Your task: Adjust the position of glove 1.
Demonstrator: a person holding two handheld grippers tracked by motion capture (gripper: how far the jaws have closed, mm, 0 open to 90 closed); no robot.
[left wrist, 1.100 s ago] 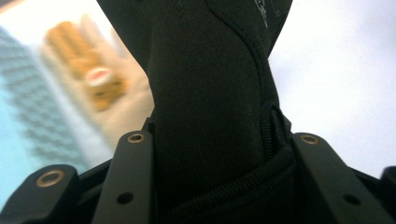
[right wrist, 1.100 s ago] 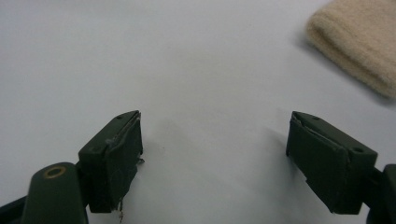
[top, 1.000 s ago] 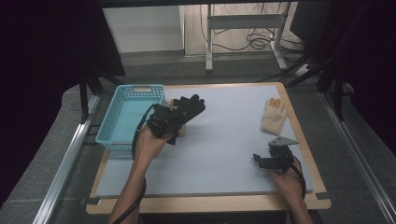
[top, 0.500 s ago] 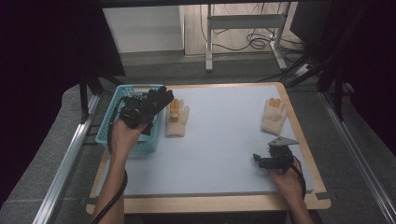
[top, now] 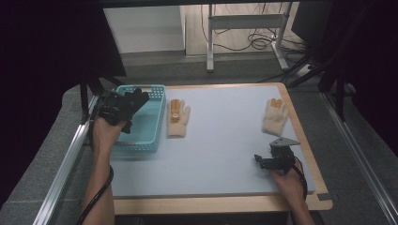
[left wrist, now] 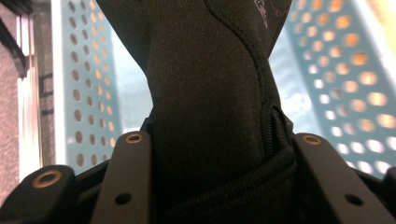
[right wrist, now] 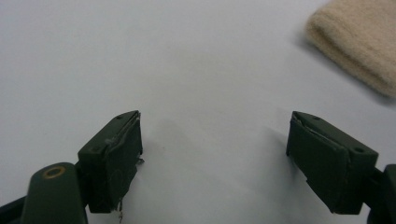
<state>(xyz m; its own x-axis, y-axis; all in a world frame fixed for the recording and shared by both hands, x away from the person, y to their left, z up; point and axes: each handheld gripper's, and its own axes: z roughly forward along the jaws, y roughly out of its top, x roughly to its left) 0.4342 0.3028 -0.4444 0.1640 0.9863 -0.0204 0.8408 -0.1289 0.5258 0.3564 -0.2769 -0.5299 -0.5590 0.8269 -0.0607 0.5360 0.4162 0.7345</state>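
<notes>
Your left gripper [top: 123,107] has its jaws clamped on a black fabric glove [left wrist: 205,93] and holds it over the light blue perforated plastic basket [top: 149,123] at the table's far-left corner, so by the look of it this glove is about to be dropped in but is not yet released. Two cream knitted gloves with orange fingertips remain on the pale blue table mat [top: 220,140]: one [top: 178,118] just beside the basket, the other [top: 275,116] near the right edge. Your right gripper [top: 271,161] rests near the near-right corner, jaws wide apart and empty.
</notes>
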